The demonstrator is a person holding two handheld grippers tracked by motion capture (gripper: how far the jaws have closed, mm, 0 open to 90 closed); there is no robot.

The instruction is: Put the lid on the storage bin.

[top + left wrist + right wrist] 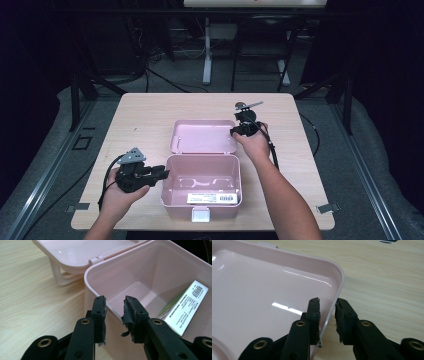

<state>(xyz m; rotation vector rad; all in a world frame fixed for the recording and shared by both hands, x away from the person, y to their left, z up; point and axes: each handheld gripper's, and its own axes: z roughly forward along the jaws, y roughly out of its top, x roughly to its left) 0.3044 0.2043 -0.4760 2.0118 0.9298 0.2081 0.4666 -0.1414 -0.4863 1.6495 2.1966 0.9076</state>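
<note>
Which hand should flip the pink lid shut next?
Probably the right. The right gripper already has its jaws straddling the rim of the open lid, so it can lift it over. The left gripper straddles the wall of the box, better for steadying.

Two bare forearms come up from the bottom edge of the high view. The left hand (116, 197), at lower left of the frame, wraps around the left gripper (161, 174), which points toward the frame's right with its grey three-cornered plate on top and its cable looping down at the left. In the left gripper view its jaws stand slightly apart. The right forearm slants up from bottom centre to the right hand (256, 145), right of centre, holding the right gripper (235, 132). In the right gripper view those jaws also stand narrowly apart.
</note>
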